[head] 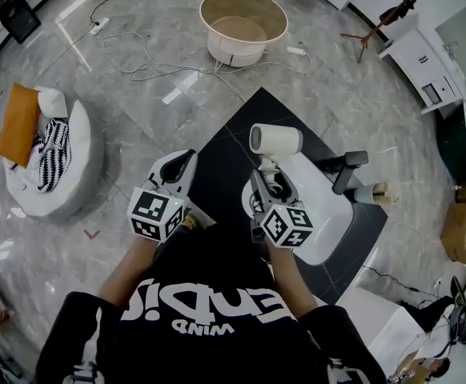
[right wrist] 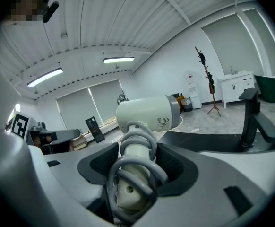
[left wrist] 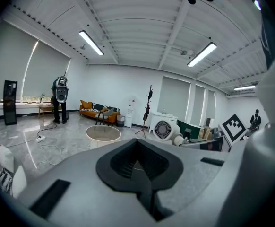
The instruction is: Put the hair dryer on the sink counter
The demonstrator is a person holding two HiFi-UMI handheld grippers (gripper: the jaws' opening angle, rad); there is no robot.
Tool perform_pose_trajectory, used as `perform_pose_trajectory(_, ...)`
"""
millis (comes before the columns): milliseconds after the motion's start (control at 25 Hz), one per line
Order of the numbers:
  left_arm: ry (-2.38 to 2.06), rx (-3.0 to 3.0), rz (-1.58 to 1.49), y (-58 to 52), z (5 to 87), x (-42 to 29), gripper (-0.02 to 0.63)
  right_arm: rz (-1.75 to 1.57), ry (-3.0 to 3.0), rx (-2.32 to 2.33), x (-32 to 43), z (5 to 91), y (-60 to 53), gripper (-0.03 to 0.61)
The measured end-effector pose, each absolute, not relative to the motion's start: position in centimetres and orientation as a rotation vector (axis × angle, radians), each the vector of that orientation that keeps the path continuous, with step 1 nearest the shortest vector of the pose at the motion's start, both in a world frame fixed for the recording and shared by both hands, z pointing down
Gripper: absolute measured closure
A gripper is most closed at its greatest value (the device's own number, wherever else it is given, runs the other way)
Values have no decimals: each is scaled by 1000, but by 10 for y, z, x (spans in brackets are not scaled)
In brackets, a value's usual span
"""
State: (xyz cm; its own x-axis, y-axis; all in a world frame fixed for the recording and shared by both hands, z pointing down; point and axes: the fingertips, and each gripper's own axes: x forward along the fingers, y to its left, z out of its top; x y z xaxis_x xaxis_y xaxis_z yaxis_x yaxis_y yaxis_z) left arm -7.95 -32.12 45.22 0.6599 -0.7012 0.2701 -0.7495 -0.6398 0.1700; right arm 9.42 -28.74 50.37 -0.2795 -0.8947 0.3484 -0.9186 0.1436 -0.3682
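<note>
My right gripper point(head: 267, 179) is shut on the handle of a white hair dryer point(head: 275, 139), whose grey cord is wound round that handle. The dryer's barrel points left above the black sink counter point(head: 233, 146), beside the white basin point(head: 323, 218) and the black faucet point(head: 347, 171). In the right gripper view the handle and cord point(right wrist: 136, 171) fill the jaws, with the barrel point(right wrist: 148, 112) above them. My left gripper point(head: 181, 166) hangs at the counter's left edge, shut and empty point(left wrist: 140, 167). In the left gripper view, the dryer's round grille point(left wrist: 164, 129) shows to the right.
A round beige tub point(head: 243, 22) stands on the floor beyond the counter, with loose cables point(head: 149, 62) to its left. To the left lies a white beanbag point(head: 73, 158) with an orange cushion point(head: 18, 122). White cabinets point(head: 425, 62) and a coat stand point(head: 385, 14) are at the far right.
</note>
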Motion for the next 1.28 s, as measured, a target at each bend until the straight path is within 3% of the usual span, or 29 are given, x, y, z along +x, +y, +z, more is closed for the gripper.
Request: perform_pose_trajectory(1280, -1215, 2498, 343, -337, 480, -94, 604, 975, -2099, 1668, 86, 648, -361, 314)
